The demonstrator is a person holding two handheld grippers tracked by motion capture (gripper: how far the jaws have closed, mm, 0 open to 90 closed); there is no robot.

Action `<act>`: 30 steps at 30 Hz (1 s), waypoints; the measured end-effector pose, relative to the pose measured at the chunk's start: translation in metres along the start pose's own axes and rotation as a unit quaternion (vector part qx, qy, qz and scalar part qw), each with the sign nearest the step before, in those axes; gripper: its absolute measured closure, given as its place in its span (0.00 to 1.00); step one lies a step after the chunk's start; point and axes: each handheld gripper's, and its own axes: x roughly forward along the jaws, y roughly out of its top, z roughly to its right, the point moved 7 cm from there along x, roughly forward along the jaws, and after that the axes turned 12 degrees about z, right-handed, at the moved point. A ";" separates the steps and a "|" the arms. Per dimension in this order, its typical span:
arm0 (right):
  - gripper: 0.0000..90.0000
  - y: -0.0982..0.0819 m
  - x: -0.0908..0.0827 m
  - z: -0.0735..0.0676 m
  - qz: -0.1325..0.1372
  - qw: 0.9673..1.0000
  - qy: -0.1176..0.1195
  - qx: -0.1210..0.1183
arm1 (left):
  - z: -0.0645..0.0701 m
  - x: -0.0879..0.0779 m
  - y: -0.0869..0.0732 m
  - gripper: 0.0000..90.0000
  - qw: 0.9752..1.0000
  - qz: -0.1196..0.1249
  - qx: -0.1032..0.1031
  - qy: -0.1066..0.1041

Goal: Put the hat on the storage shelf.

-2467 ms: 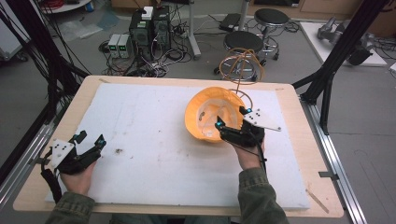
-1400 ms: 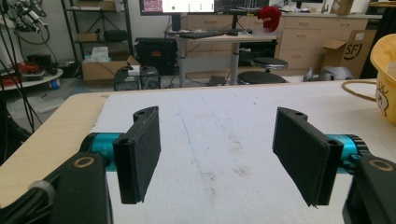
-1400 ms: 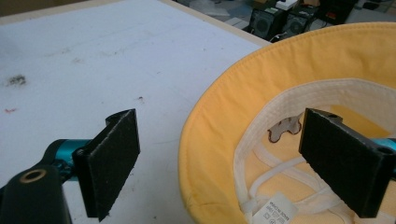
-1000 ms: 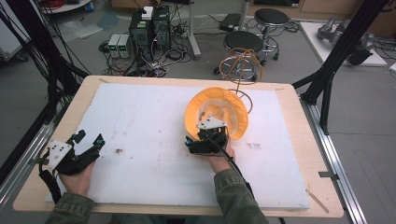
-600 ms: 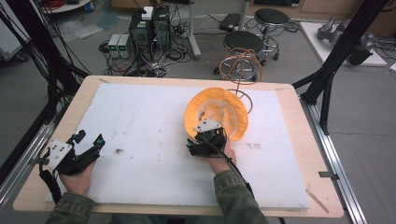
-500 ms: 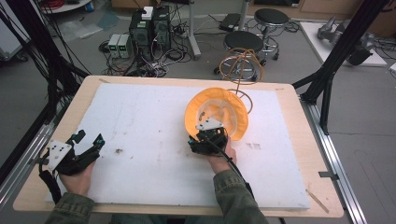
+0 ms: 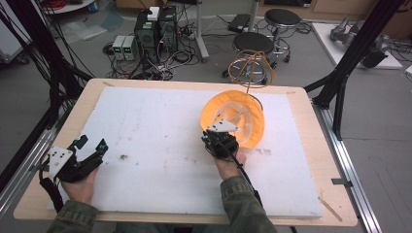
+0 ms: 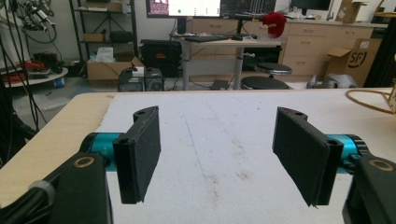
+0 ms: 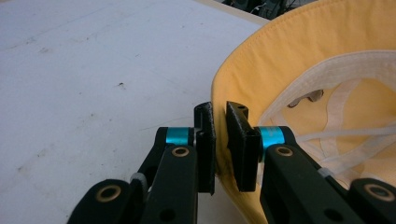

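A yellow-orange hat [image 7: 243,109] lies upside down on the white foam board [image 7: 155,126], right of the middle, its pale lining and straps [image 9: 336,102] facing up. My right gripper [image 7: 219,137] is at the hat's near left brim. Its jaws have just been closing, and in the right gripper view the gripper [image 9: 220,140] is shut on the brim [image 9: 261,60], which stands pinched between the pads. My left gripper [image 7: 91,143] rests at the board's left edge, and in its own view the left gripper [image 8: 217,158] is open with nothing between its jaws.
A brass wire stand [image 7: 252,68] rises at the far edge of the table behind the hat, and its hoop [image 8: 369,100] sits at the right of the left gripper view. Black frame posts [image 7: 350,63] flank the table. Small dark specks [image 7: 121,157] mark the board.
The right gripper moved from the hat's right side to its near left brim, then closed on the brim. The left gripper stayed put.
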 end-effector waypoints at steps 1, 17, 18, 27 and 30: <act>0.91 0.000 0.000 0.000 0.000 1.000 0.000 0.000 | 0.000 0.000 0.000 0.36 1.000 0.000 0.000 0.000; 0.93 0.011 -0.010 0.003 0.027 0.999 0.010 0.017 | 0.004 0.001 -0.001 0.36 1.000 -0.003 0.003 -0.007; 0.93 0.013 -0.011 0.005 0.031 0.999 0.009 0.019 | 0.005 0.001 -0.001 0.36 1.000 -0.003 0.004 -0.008; 0.94 0.025 -0.017 0.011 0.052 0.999 -0.002 0.014 | 0.006 0.002 -0.003 0.36 1.000 -0.005 0.007 -0.012; 0.94 0.036 -0.023 0.010 0.080 0.996 0.022 0.013 | 0.007 0.003 -0.003 0.36 1.000 -0.004 0.009 -0.012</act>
